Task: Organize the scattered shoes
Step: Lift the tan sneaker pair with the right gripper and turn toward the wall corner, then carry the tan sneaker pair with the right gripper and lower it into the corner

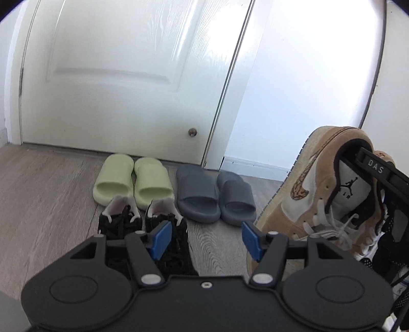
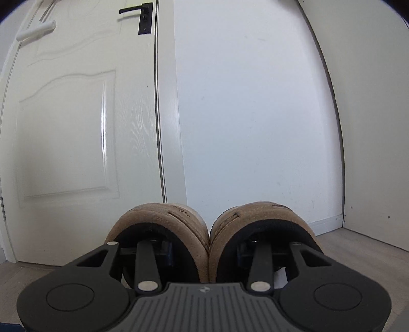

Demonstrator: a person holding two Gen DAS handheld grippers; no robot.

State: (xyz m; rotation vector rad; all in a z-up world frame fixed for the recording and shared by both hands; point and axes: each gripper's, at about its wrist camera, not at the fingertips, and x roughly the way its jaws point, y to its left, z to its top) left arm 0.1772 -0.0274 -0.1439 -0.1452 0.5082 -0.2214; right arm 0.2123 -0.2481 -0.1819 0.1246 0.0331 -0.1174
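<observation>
My right gripper has one finger down inside each of two tan suede sneakers, pinching their touching inner collars together; the pads are hidden in the shoes. The pair hangs above the floor, heels toward the camera. In the left wrist view a tan sneaker hangs tilted at the right, with a black finger of the right gripper in its opening. My left gripper is open above the floor with nothing between its blue pads. Lime-green slides and grey slides stand paired by the door. Black sneakers sit just behind them.
A white door with a small round stop stands behind the row of shoes. Right of it runs a white wall with a skirting board. The wood-look floor stretches left of the slides. The door's black handle is high up.
</observation>
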